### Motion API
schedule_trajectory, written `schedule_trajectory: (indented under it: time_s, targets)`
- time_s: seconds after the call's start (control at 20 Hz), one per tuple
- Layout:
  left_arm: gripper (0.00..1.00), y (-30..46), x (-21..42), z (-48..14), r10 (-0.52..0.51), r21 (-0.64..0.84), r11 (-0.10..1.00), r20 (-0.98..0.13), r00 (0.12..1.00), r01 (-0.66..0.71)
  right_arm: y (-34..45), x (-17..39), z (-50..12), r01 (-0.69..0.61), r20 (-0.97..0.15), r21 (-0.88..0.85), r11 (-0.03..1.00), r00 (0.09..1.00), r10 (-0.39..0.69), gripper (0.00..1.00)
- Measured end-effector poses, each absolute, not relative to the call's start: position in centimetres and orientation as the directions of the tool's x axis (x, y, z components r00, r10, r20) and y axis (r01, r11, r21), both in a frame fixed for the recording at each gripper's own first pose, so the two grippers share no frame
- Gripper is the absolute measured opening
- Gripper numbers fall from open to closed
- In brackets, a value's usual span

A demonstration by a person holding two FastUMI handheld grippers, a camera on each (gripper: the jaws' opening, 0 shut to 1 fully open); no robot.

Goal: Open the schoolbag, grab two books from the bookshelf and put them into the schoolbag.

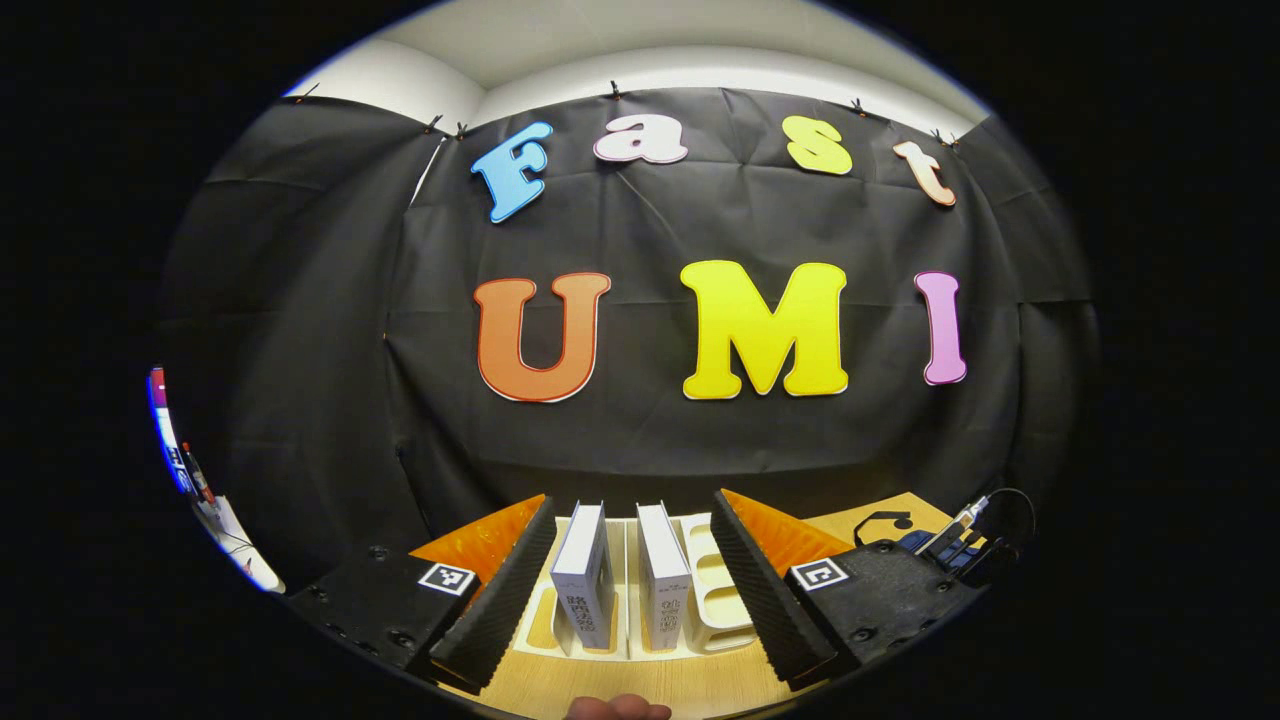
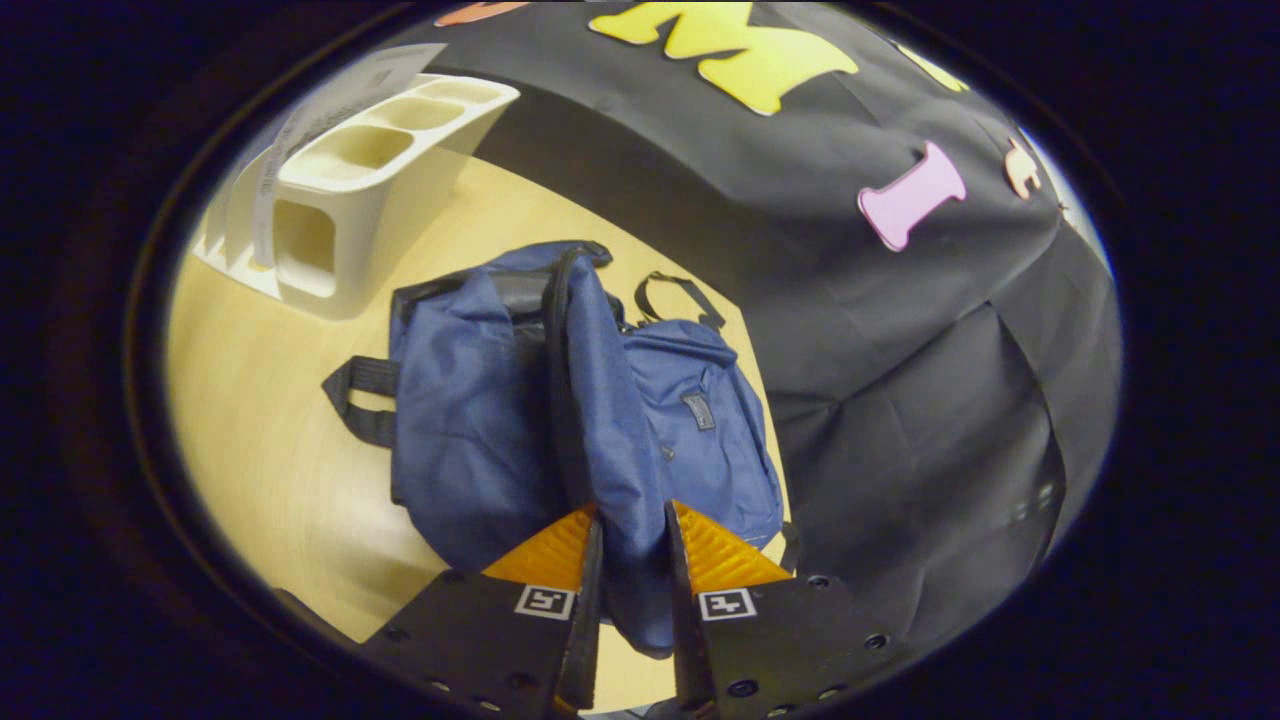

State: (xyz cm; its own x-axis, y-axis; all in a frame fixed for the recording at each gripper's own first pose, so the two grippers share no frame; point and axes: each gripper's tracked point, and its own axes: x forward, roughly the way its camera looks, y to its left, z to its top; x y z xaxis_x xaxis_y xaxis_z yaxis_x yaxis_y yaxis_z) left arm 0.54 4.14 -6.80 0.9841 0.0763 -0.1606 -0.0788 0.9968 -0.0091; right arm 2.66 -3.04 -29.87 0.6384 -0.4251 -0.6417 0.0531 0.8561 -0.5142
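Between the spread left claw (image 1: 622, 580), two upright books (image 1: 622, 585); right claw (image 2: 632, 560) clamped on the schoolbag's (image 2: 480, 420) flap edge.

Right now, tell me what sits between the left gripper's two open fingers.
Left gripper view: two upright white books in the cream bookshelf, untouched by the left gripper.

wall: black cloth (image 1: 650, 440) hangs behind, creased, held by small clips at its upper edge | above it: pale plain wall and ceiling (image 1: 560, 50) | table: light wooden top (image 2: 270, 440), smooth, reaching to the cloth | light: even, soft indoor light, gentle shine on the wood
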Motion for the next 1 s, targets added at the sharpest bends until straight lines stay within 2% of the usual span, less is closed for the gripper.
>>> schedule_trajectory:
  time_s: [0.15,0.2,0.25,0.3,0.45,0.5,0.8,1.0]
  targets:
    - [0.98,4.5,0.7,-7.0,0.081,-0.006,0.997,-0.163,0.983,-0.083,-4.1,3.1,-30.1,0.081,-0.672,-0.462,0.883,0.618,-0.408,0.31]
    - [0.98,4.7,0.7,-7.1,0.082,-0.005,0.996,-0.165,0.983,-0.084,-3.9,3.2,-30.4,0.074,-0.693,-0.428,0.901,0.612,-0.38,0.17]
    - [0.98,4.6,0.8,-7.1,0.081,-0.007,0.996,-0.166,0.983,-0.083,-3.9,3.3,-30.4,0.067,-0.71,-0.398,0.915,0.608,-0.354,0.16]
    - [0.98,4.6,1.0,-7.1,0.08,-0.009,0.997,-0.168,0.983,-0.082,-3.8,3.2,-30.5,0.058,-0.728,-0.358,0.932,0.607,-0.317,0.05]
    - [0.98,4.4,1.5,-7.4,0.077,-0.011,0.997,-0.174,0.982,-0.08,-4.0,3.0,-29.4,0.029,-0.755,-0.258,0.966,0.618,-0.22,0.05]
    - [0.98,4.3,1.6,-7.4,0.075,-0.016,0.997,-0.178,0.981,-0.079,-4.2,2.9,-28.8,0.025,-0.758,-0.237,0.971,0.621,-0.2,0.0]
    - [0.98,4.4,3.1,-7.9,0.059,-0.043,0.997,-0.211,0.976,-0.07,-7.4,2.8,-23.1,0.059,-0.706,-0.184,0.981,0.687,-0.173,0.0]
    - [0.99,4.5,5.0,-8.9,0.037,-0.045,0.998,-0.281,0.959,-0.052,-10.4,3.2,-20.0,0.071,-0.672,-0.17,0.983,0.721,-0.168,0.0]
